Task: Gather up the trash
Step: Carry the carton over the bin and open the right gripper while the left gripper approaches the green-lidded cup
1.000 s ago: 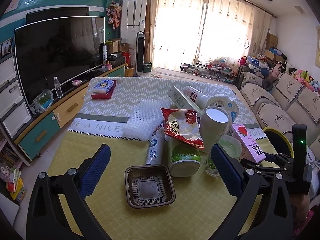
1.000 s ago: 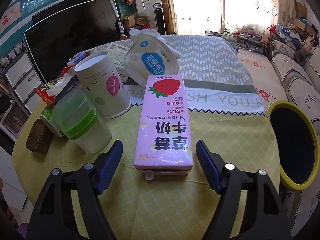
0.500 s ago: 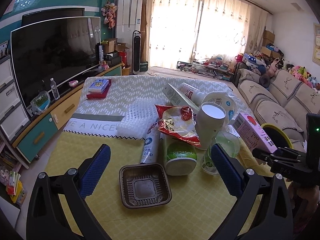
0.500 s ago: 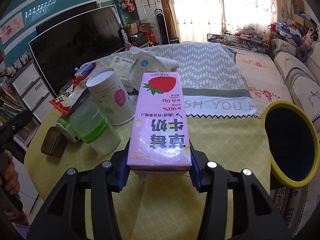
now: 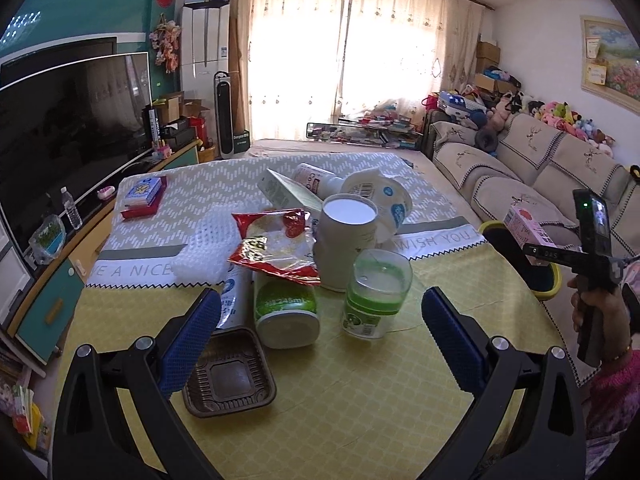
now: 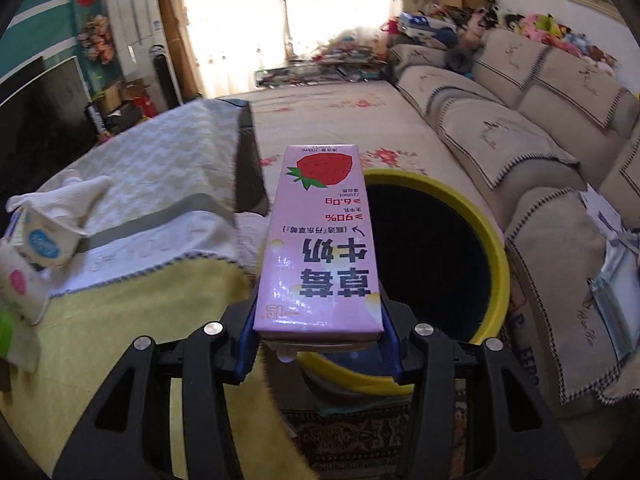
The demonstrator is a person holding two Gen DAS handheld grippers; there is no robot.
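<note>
Right tongs [image 6: 318, 344]: clenched on a pink strawberry milk carton [image 6: 320, 240], blue pads pressed against both of its long sides near the base. The carton is clear of the bench and sits in front of the open mouth of a yellow-rimmed bin [image 6: 498, 240] with a dark interior; the bin stands on the floor just beside the bench edge, with a beige sofa [image 6: 520, 140] beyond it. In the left wrist view the same carton [image 5: 526, 226] shows at the far right above the bin rim [image 5: 554, 292], with the person's hand [image 5: 596, 308] on the grip below.

Left tongs [image 5: 320, 334]: released, blue pads standing wide apart with nothing between them, hovering above the yellow-clothed bench [image 5: 360, 392].

Remaining trash on the bench, nearest first:
- brown plastic tray [image 5: 232, 376], empty, partly behind the left pad;
- white bottle with green label [image 5: 286, 308], lying with its base towards the camera;
- clear cup with green band [image 5: 376, 294], upright;
- slim white tube [image 5: 234, 296], lying beside the bottle;
- red snack wrapper [image 5: 276, 244], draped over the bottle;
- white paper cup [image 5: 346, 244], upright, touching the wrapper;
- white yoghurt tub [image 5: 384, 200], tipped on its side behind the cup;
- white bubble-wrap sheet [image 5: 210, 240], to the left of the pile.

A box [image 5: 144, 196] lies well apart at the far left corner.
</note>
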